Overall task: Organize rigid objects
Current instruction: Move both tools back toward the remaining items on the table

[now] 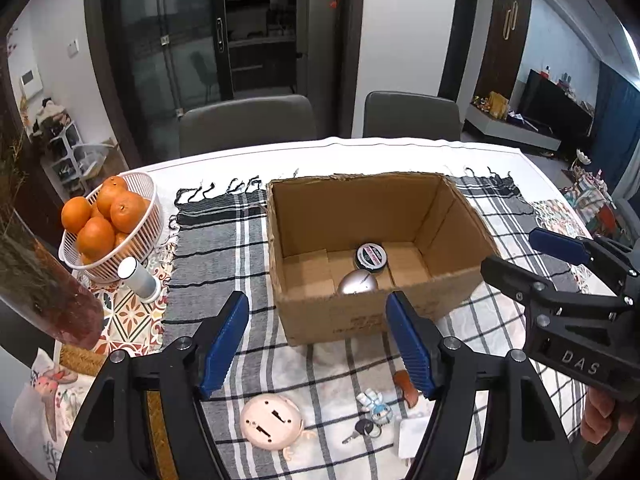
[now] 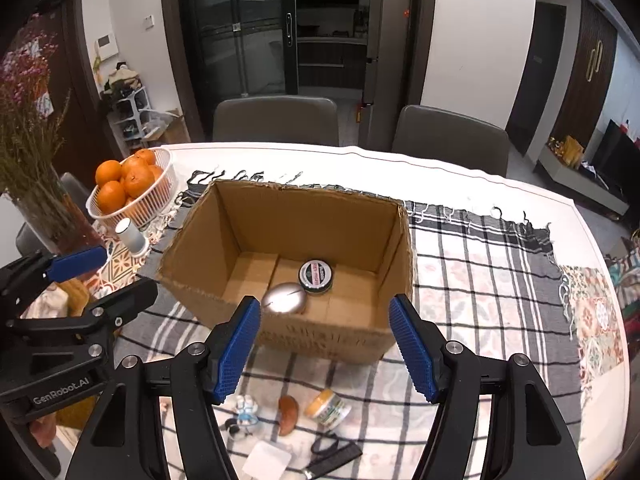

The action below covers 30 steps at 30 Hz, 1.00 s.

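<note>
Right now your landmark is the open box (image 1: 376, 256) in the middle of the checked cloth (image 1: 224, 248). Inside it, on the floor, lie a black tin (image 2: 316, 277) and a silver mouse (image 2: 285, 298), the mouse just nearer you than the tin and close against it.

On your side of the box, the cloth carries the loose things: a pink round gadget (image 1: 271, 420), a key (image 1: 360, 432) with a small blue-and-white figure (image 1: 374, 402) just beyond it, a brown piece (image 2: 288, 414), a small jar (image 2: 327, 406) lying on its side, a white flat block (image 2: 267, 460) and black scissors (image 2: 332, 454). Left of the box stand a white basket (image 1: 148, 196) of oranges (image 1: 96, 236) and a small white-topped cylinder (image 1: 138, 280); a vase (image 2: 52, 216) of dried flowers is further left. Two chairs (image 1: 246, 122) stand beyond the box, at the table's far edge.

Nothing lies between your grippers and the box's near wall.

Your left gripper (image 1: 318, 344) hangs above the loose things, before the box, jaws spread wide, holding and touching nothing. Your right gripper (image 2: 324, 350) is likewise before the box, jaws wide apart and empty.
</note>
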### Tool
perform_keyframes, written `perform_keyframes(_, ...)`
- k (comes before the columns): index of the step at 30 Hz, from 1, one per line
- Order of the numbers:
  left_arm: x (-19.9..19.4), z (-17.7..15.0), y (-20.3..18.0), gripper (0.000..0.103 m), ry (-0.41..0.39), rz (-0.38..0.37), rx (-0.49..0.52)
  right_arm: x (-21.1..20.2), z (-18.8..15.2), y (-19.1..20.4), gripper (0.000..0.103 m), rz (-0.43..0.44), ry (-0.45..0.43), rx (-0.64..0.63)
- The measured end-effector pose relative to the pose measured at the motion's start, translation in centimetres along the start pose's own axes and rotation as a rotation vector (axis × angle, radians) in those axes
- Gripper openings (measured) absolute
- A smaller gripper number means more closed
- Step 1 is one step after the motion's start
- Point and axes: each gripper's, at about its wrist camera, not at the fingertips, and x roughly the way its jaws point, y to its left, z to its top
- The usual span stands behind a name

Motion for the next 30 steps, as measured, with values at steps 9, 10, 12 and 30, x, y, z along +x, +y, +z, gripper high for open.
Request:
perform_keyframes(9,-2.5,-3.1,-1.9,0.072,-0.063,0.009,-0.008,-2.8,-3.0,0.1,0.068,0.056,-0.06,-0.026)
perform_keyframes(10,-2.7,-3.5,-2.2,0.073,-0.067,0.011,-0.008,-2.9,-3.2,0.0,0.068,0.056,-0.062,-0.028)
perform_keyframes(12,-3.0,-4.4,-2.7,0.074,-0.071,0.013,-0.01,-3.2,-3.8,-0.2,0.069,0.047,-0.062,-0.041)
perform_keyframes(30,-3.1,-10.8,-7.4,0.076,-0.041,0.048,0.009,-2.3,-10.6,-2.2,0.07,0.122,0.029,-0.14)
